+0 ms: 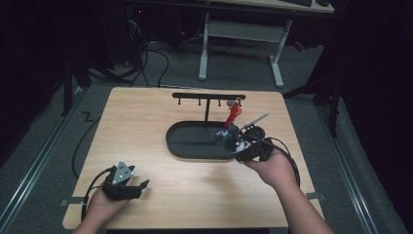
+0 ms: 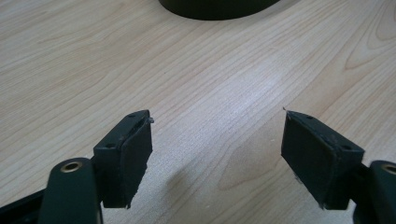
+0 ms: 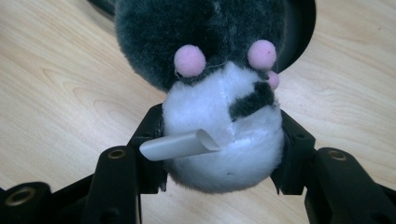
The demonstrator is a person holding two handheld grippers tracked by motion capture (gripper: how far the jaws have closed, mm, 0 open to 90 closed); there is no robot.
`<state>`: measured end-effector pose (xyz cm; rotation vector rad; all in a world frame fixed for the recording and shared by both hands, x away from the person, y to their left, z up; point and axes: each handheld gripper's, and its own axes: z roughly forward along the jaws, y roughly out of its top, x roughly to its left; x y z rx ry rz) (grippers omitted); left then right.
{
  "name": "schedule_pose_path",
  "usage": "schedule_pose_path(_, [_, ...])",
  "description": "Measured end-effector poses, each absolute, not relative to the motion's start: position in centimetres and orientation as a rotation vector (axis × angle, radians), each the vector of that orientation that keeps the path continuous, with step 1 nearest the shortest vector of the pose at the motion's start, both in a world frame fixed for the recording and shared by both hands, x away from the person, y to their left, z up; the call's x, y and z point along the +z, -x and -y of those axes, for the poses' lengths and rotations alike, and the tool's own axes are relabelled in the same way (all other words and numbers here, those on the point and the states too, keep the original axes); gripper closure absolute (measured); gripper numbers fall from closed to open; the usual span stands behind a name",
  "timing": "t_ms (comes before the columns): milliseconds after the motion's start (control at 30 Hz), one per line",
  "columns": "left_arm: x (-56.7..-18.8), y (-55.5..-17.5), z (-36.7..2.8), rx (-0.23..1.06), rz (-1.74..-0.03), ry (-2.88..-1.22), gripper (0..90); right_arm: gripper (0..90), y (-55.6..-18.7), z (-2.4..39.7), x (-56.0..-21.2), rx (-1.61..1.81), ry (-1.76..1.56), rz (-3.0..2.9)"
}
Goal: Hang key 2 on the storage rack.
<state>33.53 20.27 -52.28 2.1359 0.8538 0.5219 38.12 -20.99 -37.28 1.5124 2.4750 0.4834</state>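
Note:
A plush toy [image 3: 219, 93], dark grey on top with a white belly, pink dots and a white tag, sits squeezed between the jaws of my right gripper [image 3: 222, 149]. From above, that toy [image 1: 230, 138] hangs over the right end of the black oval tray [image 1: 187, 145], with my right gripper [image 1: 239, 144] shut on it. A red charm [image 1: 234, 112] hangs from the right end of the black hook rack [image 1: 208, 97]. My left gripper [image 1: 140, 185] rests near the table's front left, open, with only bare wood between its pads [image 2: 135, 154].
The wooden table [image 1: 146, 122] has a dark floor around it. A white-legged desk [image 1: 238, 34] stands beyond the far edge. A cable [image 1: 90, 187] trails from the left gripper, and another [image 1: 290, 156] loops past the right hand.

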Motion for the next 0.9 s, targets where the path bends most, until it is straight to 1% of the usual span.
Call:
schedule_pose_path(400, [-52.5,-33.5,-20.1,0.517,-0.844,-2.152,25.0,47.5,-40.4,20.4,-34.4,0.488,-1.516,-2.429])
schedule_pose_path(900, [-52.4,-33.8,-19.9,0.517,-0.830,-2.148,25.0,47.6,-43.3,19.9,-32.2,0.509,-1.563,-2.348])
